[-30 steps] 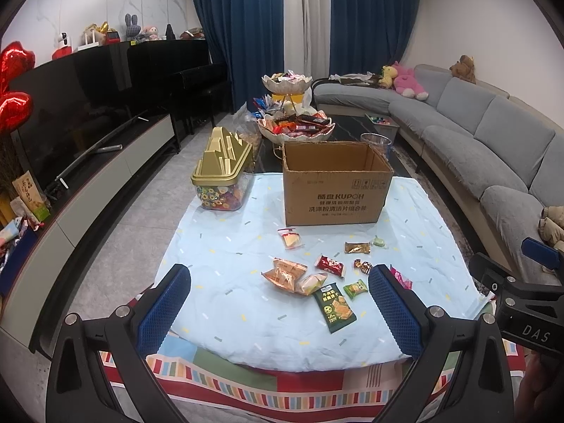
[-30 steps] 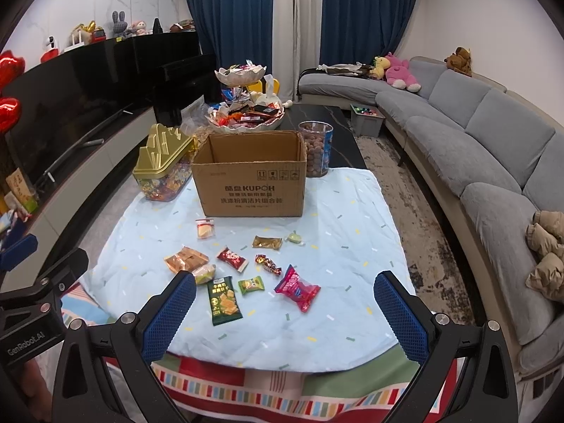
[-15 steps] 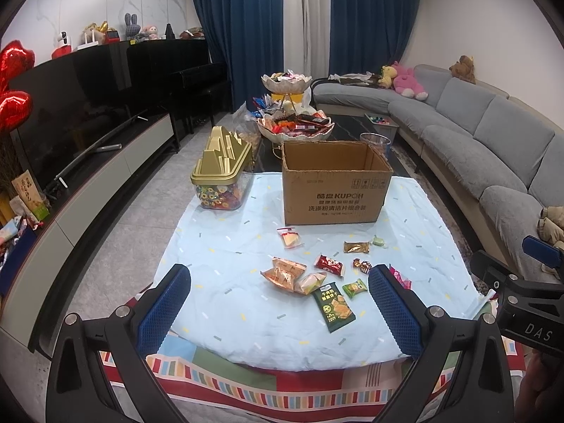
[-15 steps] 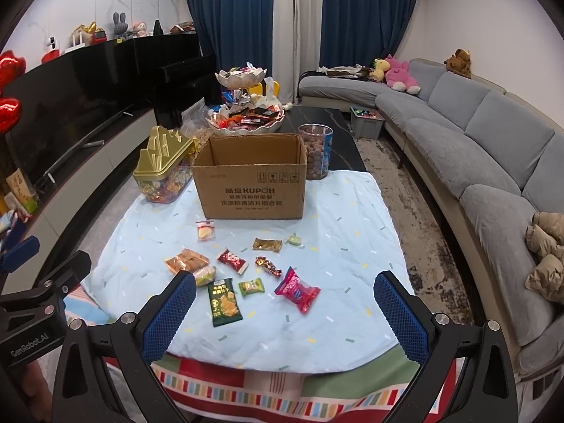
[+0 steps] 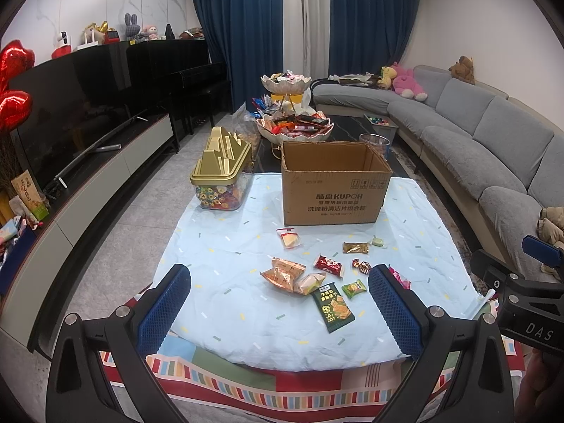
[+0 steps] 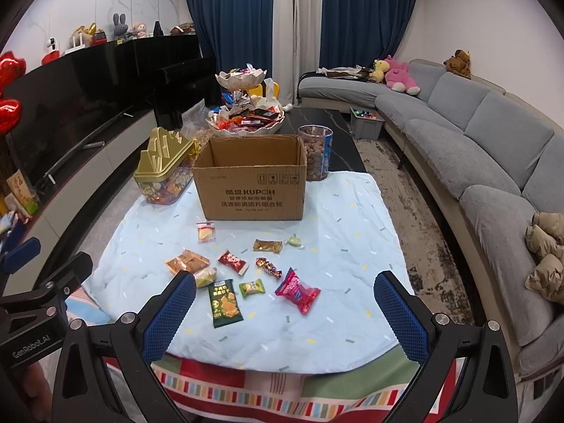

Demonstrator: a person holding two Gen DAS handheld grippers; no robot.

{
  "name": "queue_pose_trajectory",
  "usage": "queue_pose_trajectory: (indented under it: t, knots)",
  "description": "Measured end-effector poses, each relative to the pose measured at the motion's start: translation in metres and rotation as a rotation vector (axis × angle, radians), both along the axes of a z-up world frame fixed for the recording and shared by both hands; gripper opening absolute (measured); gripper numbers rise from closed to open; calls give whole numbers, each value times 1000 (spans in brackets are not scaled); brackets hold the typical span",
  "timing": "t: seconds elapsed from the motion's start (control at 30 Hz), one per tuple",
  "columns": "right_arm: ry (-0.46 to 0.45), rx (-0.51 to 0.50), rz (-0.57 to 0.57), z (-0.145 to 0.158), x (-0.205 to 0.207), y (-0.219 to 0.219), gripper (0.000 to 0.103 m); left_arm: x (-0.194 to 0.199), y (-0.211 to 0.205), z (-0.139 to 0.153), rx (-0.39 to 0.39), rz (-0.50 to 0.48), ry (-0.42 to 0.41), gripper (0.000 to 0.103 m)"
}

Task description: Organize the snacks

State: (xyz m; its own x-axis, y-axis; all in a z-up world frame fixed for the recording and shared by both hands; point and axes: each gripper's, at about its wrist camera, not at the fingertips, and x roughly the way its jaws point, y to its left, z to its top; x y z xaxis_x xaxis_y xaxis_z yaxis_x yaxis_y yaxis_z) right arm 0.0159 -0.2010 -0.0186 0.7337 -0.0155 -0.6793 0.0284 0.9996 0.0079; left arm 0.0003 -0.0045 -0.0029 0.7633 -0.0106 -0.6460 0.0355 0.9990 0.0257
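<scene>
Several small snack packets lie on a light blue cloth (image 5: 225, 246): a dark green packet (image 5: 334, 307) (image 6: 226, 304), an orange packet (image 5: 282, 273), a red packet (image 5: 328, 265) and a pink packet (image 6: 298, 290). An open cardboard box (image 5: 335, 185) (image 6: 252, 179) stands behind them. My left gripper (image 5: 280, 308) is open and empty, held above the cloth's near edge. My right gripper (image 6: 285, 317) is open and empty, just short of the pink packet.
A gold-lidded candy tub (image 5: 222, 176) stands left of the box. Tiered bowls of sweets (image 5: 294, 127) and a clear jar (image 6: 315, 151) sit behind it. A grey sofa (image 5: 486, 148) runs along the right, a black TV unit (image 5: 70, 112) along the left.
Both grippers have drifted slightly forward and down toward the cloth. The snacks and the box have not moved.
</scene>
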Motion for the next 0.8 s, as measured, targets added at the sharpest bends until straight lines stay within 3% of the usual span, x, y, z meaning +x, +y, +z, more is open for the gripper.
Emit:
queue_pose_trajectory:
  t: [0.8]
  knots:
    - [4, 7, 6, 12, 3, 0, 102, 0, -2, 0, -2, -3, 0, 103]
